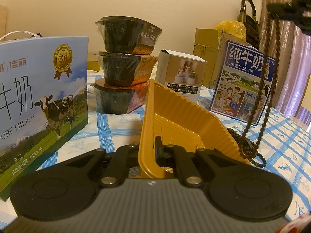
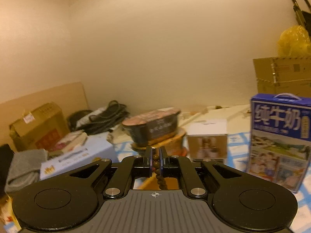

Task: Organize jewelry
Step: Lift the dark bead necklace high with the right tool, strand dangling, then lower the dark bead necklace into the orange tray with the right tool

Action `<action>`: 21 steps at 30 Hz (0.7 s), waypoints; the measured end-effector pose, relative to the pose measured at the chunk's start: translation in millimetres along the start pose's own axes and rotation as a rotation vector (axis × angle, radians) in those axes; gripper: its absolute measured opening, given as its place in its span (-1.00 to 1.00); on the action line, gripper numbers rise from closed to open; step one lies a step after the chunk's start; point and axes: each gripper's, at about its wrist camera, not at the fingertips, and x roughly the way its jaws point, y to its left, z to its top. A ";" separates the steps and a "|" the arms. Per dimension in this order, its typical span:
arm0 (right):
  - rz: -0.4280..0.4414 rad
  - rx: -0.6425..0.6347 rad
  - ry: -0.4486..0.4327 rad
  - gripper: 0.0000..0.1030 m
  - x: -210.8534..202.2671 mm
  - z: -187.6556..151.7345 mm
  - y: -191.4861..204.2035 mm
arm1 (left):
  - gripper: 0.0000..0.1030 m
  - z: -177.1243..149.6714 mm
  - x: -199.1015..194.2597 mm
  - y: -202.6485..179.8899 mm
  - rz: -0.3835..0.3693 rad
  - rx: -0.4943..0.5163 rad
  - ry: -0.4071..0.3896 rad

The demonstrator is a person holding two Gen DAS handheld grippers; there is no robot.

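My right gripper [image 2: 155, 160] has its fingers [image 2: 148, 158] pinched nearly together on the brown bead necklace [image 1: 261, 89], a few beads showing in the narrow slit between them. From the left wrist view the strand hangs in 2 long lines from that gripper at the upper right down to the bench [image 1: 120, 128], where its lower end meets a dark heap of small beads [image 1: 245, 145] lying just right of the yellow tray [image 1: 186, 120].

My left gripper [image 1: 147, 149] is closed on the near wall of that tray: 1 finger sits inside the wall, the other outside it, and the tray is tipped up on its edge rather than lying flat.

Behind the tray stand 3 stacked black bowls [image 1: 124, 66], to its left a large light-blue milk carton [image 1: 38, 89] with a cow on it. Behind and right of the tray is a small white box [image 1: 180, 71], then a dark-blue milk carton [image 1: 241, 81], which the hanging strand crosses. The bench wears a blue-and-white checked cloth [image 1: 287, 147]. Cardboard boxes [image 1: 206, 44] and a yellow bag [image 1: 231, 28] sit farther back against the wall.
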 end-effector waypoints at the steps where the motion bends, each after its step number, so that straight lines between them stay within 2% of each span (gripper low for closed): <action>1: 0.012 0.012 -0.004 -0.87 3.3 0.9 1.8 | -0.87 0.0 -0.1 0.2 -0.001 -0.001 0.000; 6: 0.057 0.057 0.001 -0.87 23.6 -3.2 7.6 | -0.87 -0.3 -0.6 0.2 -0.003 -0.003 -0.002; 9: 0.073 0.085 0.043 -0.87 38.9 -16.5 8.1 | -0.87 -0.6 -1.3 0.0 -0.004 -0.004 -0.003; 15: 0.076 0.166 0.159 -0.87 61.7 -61.9 -5.2 | -0.86 -0.6 -1.3 0.5 -0.005 -0.007 -0.001; 21: 0.028 0.275 0.301 -0.87 76.0 -116.5 -27.3 | -0.86 -1.0 -0.8 0.7 -0.004 -0.009 0.000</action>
